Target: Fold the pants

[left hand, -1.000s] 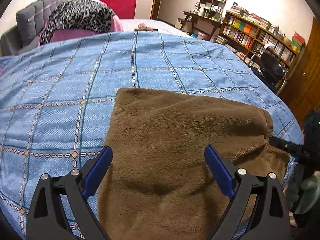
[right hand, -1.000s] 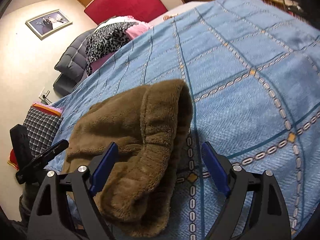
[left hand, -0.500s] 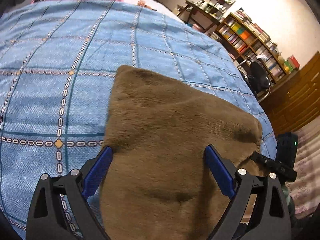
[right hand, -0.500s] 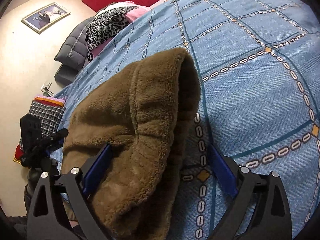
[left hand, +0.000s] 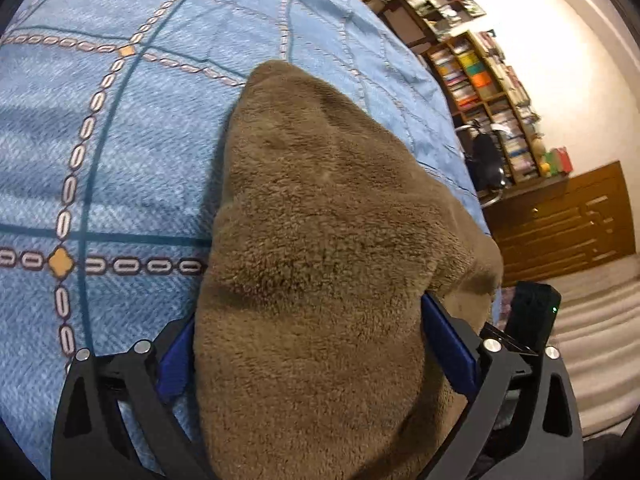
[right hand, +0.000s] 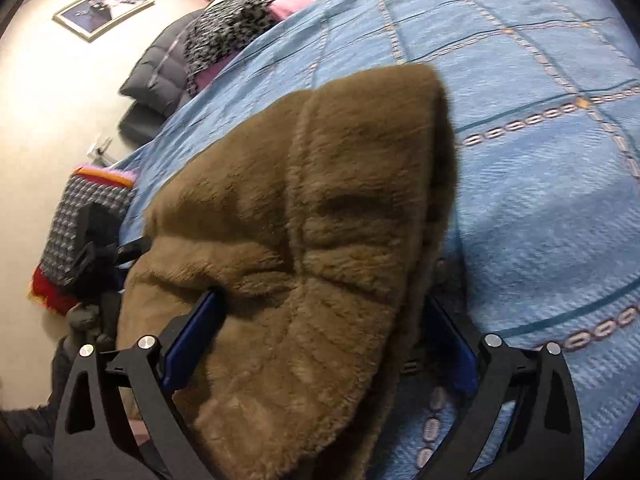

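Brown fleece pants (left hand: pixel 320 240) hiding both grippers' blue pads (partly), blurred bookshelf (left hand: pixel 492 92)

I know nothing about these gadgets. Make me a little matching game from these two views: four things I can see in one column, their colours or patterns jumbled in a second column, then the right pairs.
Things:
1. pants
2. bedspread
3. garment at the bed's far end
4. cloth beside the bed

Colours or patterns:
A. black-and-white leopard spots
B. small checks with red and orange trim
C. plain fuzzy brown
D. light blue with a chain-pattern grid

Pairs: 1-C, 2-D, 3-A, 4-B
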### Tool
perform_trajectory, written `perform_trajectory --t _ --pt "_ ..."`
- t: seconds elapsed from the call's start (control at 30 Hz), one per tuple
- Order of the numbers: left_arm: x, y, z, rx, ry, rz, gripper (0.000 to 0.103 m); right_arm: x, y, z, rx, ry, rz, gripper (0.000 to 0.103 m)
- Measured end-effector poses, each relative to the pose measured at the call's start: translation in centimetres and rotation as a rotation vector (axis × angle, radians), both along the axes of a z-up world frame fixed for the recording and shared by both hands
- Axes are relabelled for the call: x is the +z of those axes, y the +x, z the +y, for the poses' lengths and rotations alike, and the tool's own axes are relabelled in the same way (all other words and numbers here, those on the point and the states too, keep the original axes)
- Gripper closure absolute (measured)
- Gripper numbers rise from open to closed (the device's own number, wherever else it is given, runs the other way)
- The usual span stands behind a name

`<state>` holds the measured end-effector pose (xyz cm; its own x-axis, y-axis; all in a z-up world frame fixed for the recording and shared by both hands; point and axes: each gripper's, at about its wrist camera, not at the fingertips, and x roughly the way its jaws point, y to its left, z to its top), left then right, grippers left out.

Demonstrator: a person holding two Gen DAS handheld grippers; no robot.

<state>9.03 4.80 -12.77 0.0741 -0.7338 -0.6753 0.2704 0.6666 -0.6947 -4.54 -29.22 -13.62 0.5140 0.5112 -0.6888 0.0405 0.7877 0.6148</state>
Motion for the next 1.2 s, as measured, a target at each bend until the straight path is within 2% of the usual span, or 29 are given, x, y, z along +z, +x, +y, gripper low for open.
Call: perform_trajectory --t 0.1,0.13,0.17,0.2,0.27,0.33,0.53,0.73,0.93,1.2 --pt "0.6 -0.5 -0.2 -0.015 -0.025 -0.018 0.031 -0.1 0.2 0.1 0.009 0.029 -0.005 0.031" --pt "0.9 -0.6 -0.1 -0.017 -0.03 -0.027 0.039 0.0 0.2 -0.1 0.002 0.04 -0.012 0.037" --pt "1.2 -0.7 -0.2 -0.016 -0.032 -0.034 0.042 0.2 0.1 -0.2 0.0 0.042 -0.018 0.045" --pt "1.8 -0.8 -0.3 -0.018 -0.03 -0.053 0.048 0.6 0.0 -0.4 0.001 0.041 -0.033 0.048" --pt "2.7 -1.1 -0.5 -0.029 -0.013 -0.088 0.054 1.7 0.0 -0.4 0.011 0.03 -0.064 0.055" --pt "3.6 -1.1 -0.9 -0.038 0.001 -0.118 0.058 2.7 0.2 -0.4 0.016 0.014 -0.09 0.057" --pt "6.0 0.7 -1.8 -0.017 -0.032 -0.177 0.062 6.3 1.8 -1.4 0.008 -0.025 -0.188 0.059" --pt "8.2 5.6 -5.3 0.005 -0.046 -0.248 0.062 8.6 7.1 -3.7 -0.026 -0.072 -0.261 0.059" --pt "8.1 12.0 -8.9 0.036 -0.042 -0.274 0.062 8.4 13.5 -6.7 -0.065 -0.094 -0.279 0.059" --pt "6.1 18.4 -12.2 0.051 -0.029 -0.286 0.062 5.9 20.0 -10.1 -0.093 -0.112 -0.258 0.059"
